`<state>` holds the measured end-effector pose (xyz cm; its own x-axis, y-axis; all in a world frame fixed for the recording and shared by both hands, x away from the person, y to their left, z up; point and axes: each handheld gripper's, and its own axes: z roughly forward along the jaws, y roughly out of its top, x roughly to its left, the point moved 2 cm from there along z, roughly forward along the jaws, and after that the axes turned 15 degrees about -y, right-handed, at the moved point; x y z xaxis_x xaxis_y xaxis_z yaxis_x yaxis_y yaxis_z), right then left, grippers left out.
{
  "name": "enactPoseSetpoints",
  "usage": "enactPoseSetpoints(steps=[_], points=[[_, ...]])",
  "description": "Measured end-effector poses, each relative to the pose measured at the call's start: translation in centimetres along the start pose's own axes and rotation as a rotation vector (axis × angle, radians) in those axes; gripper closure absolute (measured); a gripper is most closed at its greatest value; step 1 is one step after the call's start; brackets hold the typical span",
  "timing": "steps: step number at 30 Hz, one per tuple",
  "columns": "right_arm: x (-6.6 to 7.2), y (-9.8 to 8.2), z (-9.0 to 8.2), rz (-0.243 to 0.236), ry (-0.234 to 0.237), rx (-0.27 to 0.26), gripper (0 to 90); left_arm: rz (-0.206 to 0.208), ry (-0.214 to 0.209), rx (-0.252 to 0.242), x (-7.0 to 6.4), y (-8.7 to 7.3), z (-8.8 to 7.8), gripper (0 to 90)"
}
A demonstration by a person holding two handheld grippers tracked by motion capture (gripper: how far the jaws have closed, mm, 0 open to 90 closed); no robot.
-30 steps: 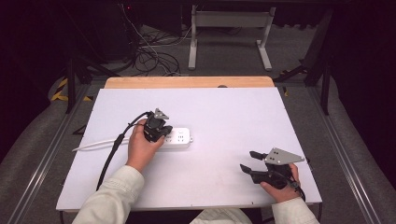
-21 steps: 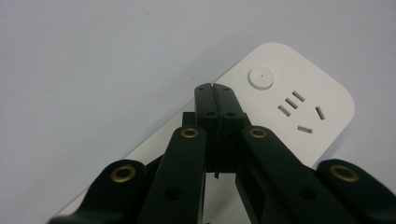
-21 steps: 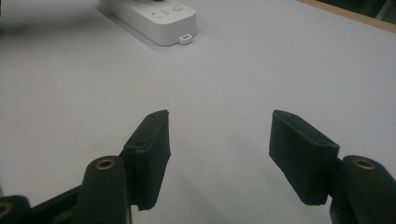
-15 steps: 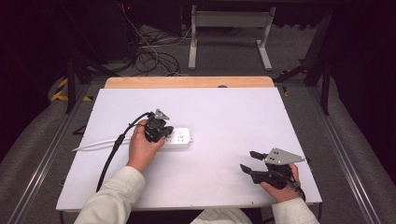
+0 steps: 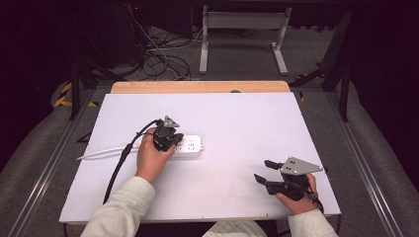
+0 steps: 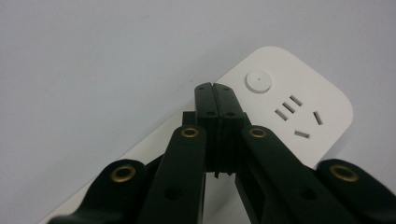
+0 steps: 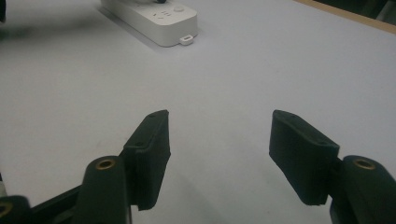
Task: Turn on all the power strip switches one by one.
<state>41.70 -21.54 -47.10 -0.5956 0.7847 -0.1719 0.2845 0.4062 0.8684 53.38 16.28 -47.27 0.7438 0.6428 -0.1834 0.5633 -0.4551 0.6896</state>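
A white power strip (image 5: 191, 146) lies on the white table (image 5: 247, 118), left of the middle, with its white cord (image 5: 99, 152) trailing to the left. My left gripper (image 5: 173, 141) hovers over the strip's left part, jaws pressed together with nothing between them. In the left gripper view the gripper (image 6: 215, 88) has its tips just short of the round button (image 6: 258, 81) on the power strip (image 6: 308, 100), whether touching I cannot tell. My right gripper (image 5: 262, 170) rests near the front right edge, open and empty. The right gripper view looks past the gripper (image 7: 219, 135) to the power strip (image 7: 154, 16) far ahead.
The black cable (image 5: 121, 160) of the left gripper runs off the table's front left. A wooden strip (image 5: 197, 87) borders the far edge. Beyond it, on the floor, are tangled cables (image 5: 163, 59) and a white metal stand (image 5: 242, 34).
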Motion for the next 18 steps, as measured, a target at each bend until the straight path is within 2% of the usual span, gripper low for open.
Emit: enactPoseSetpoints(steps=[3,4,5,6,10,12,14,16,18], points=[[0.0,0.0,0.0,0.001,0.001,0.0,38.7,0.005,0.015,0.006,-0.2,0.0,0.1,90.0],[0.0,0.0,0.0,0.0,0.001,0.0,38.7,0.01,0.04,0.011,-0.2,0.0,0.1,90.0],[0.0,0.0,0.0,0.0,0.002,0.0,38.7,0.01,0.04,0.011,-0.2,0.0,0.1,90.0],[0.0,0.0,0.0,0.001,0.002,0.0,38.7,0.017,0.059,0.014,-0.1,0.0,0.1,90.0],[0.0,0.0,0.0,0.0,0.003,0.0,38.7,-0.025,0.003,-0.006,0.5,-0.1,-0.2,90.0],[0.0,0.0,0.0,0.002,0.003,-0.001,38.7,-0.028,0.001,0.006,0.5,0.0,-0.2,90.0],[0.0,0.0,0.0,0.003,0.002,-0.002,38.7,-0.035,-0.022,0.005,0.3,0.3,-0.5,90.0],[0.0,0.0,0.0,0.004,0.001,-0.001,38.7,-0.018,-0.008,-0.006,0.1,0.6,-0.7,89.9],[0.0,0.0,0.1,0.005,0.0,0.0,38.7,-0.002,-0.015,-0.039,-0.3,1.1,-1.1,89.9]])
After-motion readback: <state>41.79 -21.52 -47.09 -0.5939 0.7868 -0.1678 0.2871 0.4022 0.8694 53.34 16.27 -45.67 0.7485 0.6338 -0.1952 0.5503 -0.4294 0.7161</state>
